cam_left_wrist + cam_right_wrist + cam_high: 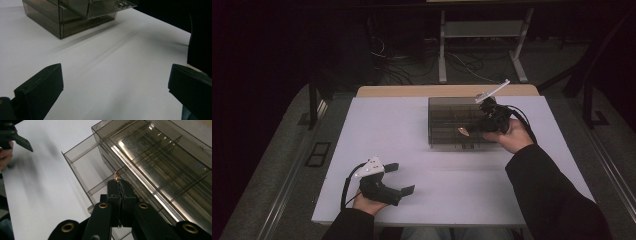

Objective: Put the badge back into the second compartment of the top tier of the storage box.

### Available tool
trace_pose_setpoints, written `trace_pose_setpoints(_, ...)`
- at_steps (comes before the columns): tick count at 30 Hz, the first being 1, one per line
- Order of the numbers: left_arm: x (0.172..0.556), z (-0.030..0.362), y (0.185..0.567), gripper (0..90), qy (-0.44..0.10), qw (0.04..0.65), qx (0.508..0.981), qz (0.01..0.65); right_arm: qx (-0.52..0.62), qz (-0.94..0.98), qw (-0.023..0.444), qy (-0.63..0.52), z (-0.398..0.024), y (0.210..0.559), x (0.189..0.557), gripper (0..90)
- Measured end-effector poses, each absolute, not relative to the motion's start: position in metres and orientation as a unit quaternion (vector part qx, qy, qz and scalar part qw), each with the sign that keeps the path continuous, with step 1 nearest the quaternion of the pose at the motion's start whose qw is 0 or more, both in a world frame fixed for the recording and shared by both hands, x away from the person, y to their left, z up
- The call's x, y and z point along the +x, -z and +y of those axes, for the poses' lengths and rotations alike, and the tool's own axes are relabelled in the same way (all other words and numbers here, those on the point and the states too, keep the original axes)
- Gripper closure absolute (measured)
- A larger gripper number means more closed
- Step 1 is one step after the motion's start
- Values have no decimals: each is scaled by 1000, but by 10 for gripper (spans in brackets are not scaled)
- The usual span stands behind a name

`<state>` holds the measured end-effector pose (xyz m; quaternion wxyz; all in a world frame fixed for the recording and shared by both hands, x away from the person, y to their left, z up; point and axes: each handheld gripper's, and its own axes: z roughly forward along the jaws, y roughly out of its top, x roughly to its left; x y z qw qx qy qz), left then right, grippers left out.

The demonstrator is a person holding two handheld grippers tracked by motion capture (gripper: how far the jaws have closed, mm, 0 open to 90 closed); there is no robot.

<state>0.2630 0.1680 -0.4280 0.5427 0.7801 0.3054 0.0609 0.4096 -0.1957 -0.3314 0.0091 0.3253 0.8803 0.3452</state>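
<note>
Right gripper [119,185] first: jaws pressed tight together, and pinched between the tips is a tiny brass-coloured piece [116,176], thin and shiny, poking just past the pads. What it is exactly, too small to tell. It sits right of centre in the high view, a coppery glint [461,131] at the near edge of the box, and in the middle of the right gripper view, hovering above an open drawer [85,167].

That drawer slides out of a smoky translucent plastic organizer box [452,117], hard-walled and rectangular, split by thin dividers into compartments that catch bright streaks of light. The drawer's clear walls and the box's front edge stand directly under and around the jaw tips.

Down at lower left of the high view, the left gripper [399,178] is in the person's hand, jaws spread wide with nothing between them, low over the table [412,130], well apart from the box. The tabletop is smooth, matte, pale white, with a wooden edge showing at the far side. A dark sleeve [547,185] crosses the lower right.
</note>
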Motion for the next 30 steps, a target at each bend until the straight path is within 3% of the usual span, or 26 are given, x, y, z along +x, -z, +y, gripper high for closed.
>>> trace_pose_setpoints(28, 263, 168, 428, 0, -60, 542, 781, 305, 333, 885, -7, -325, -187, 353, 420, 860)
trace_pose_setpoints(30, 263, 168, 428, 0, -61, 542, 781, 305, 337, 883, -7, -328, -189, 353, 419, 824)
